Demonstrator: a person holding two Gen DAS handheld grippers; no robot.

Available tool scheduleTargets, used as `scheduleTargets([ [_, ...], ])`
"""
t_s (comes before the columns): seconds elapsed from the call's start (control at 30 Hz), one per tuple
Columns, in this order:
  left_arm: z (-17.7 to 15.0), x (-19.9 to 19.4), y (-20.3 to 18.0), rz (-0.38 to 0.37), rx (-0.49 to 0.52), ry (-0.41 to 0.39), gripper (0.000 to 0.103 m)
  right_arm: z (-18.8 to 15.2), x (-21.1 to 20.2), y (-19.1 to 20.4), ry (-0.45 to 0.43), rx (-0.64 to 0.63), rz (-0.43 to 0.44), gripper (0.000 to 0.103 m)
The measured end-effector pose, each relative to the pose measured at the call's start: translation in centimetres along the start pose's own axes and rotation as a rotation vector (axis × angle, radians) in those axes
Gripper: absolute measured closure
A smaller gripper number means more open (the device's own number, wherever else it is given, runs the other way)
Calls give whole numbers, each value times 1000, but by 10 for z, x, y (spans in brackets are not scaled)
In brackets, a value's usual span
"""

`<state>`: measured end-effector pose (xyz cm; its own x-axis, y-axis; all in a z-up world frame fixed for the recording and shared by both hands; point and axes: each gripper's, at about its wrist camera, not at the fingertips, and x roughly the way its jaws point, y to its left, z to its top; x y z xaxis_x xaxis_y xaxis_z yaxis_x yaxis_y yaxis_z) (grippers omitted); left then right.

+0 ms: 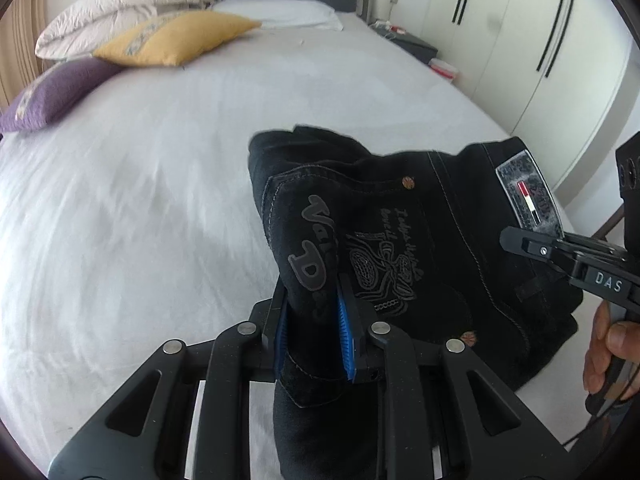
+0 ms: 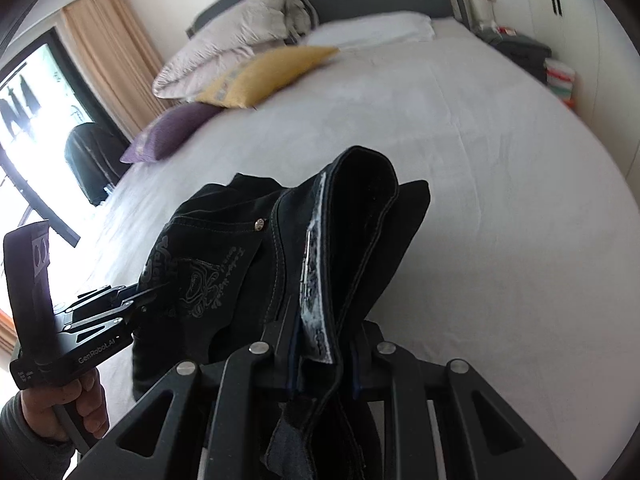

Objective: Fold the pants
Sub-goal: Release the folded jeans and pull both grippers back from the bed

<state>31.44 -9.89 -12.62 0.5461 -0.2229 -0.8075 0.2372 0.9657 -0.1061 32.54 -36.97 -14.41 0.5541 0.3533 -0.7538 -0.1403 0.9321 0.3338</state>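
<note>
Both tools, left (image 1: 316, 332) and right (image 2: 324, 356), clamped on soft, heavy black denim pants (image 1: 400, 232) at the waistband over the white bed (image 1: 140, 200)

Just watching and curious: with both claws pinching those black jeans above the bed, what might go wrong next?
The left claw pinches only a narrow bunch of the jeans near the pocket print, so the heavy cloth could slip out. The right claw grips thick layers at the waistband by the patch; a layer may slide free, leaving the fold crooked on the bed.
</note>
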Motion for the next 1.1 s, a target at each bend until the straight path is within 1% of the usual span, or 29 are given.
scheduleTargets([
  [0.03,0,6,1,5,0,5,80,-3,6,-4,11,9,-3,80],
  [0.07,0,10,2,10,0,7,79,-6,12,-8,27,28,-4,73],
  [0.1,-2,13,2,17,-2,6,74,-8,17,-14,39,55,-12,66],
  [0.13,-3,15,3,24,-5,6,72,-10,20,-19,44,79,-23,53],
  [0.17,-3,15,4,22,-13,4,71,-13,22,-25,57,106,-31,43],
  [0.23,-7,12,8,22,-32,0,61,-17,19,-30,53,132,-14,40],
  [0.3,-6,5,15,32,-50,-9,61,-22,8,-33,38,143,-26,34],
  [0.37,-9,-11,20,40,-72,-34,60,-29,-6,-37,12,169,-29,33],
  [0.4,-10,-22,22,47,-77,-58,57,-33,-18,-40,-11,188,-25,33],
  [0.43,-13,-40,22,63,-76,-101,48,-38,-29,-41,-33,202,-29,31],
  [0.47,-15,-51,23,77,-73,-131,42,-42,-41,-42,-57,212,-36,28],
  [0.53,-24,-92,14,147,-46,-240,17,-52,-70,-36,-125,209,-57,25],
  [0.57,-27,-108,9,185,-36,-283,9,-59,-92,-27,-181,185,-74,24],
  [0.6,-32,-129,3,242,-25,-342,0,-60,-107,-22,-225,165,-89,23],
  [0.63,-41,-154,-4,291,-18,-423,0,-63,-125,-13,-275,145,-107,20],
  [0.67,-49,-178,-10,323,-18,-498,0,-70,-150,0,-350,121,-129,12],
  [0.7,-55,-197,-17,349,-17,-548,0,-74,-167,8,-403,107,-139,7],
  [0.73,-63,-218,-25,389,-9,-595,0,-79,-186,19,-466,92,-152,0],
  [0.77,-71,-238,-35,431,13,-647,0,-86,-212,34,-558,64,-175,0],
  [0.83,-90,-279,-54,484,52,-769,0,-94,-247,57,-669,2,-215,0],
  [0.9,-105,-315,-66,525,52,-862,0,-99,-279,80,-759,-60,-265,0],
  [0.93,-111,-334,-71,535,42,-897,0,-102,-295,91,-800,-90,-290,0],
  [1.0,-120,-364,-75,531,11,-946,0,-108,-322,108,-865,-123,-311,0],
  [1.03,-123,-377,-77,521,-2,-952,0,-110,-334,114,-889,-126,-314,0],
  [1.1,-128,-393,-82,509,-1,-923,0,-112,-357,124,-914,-115,-318,0],
])
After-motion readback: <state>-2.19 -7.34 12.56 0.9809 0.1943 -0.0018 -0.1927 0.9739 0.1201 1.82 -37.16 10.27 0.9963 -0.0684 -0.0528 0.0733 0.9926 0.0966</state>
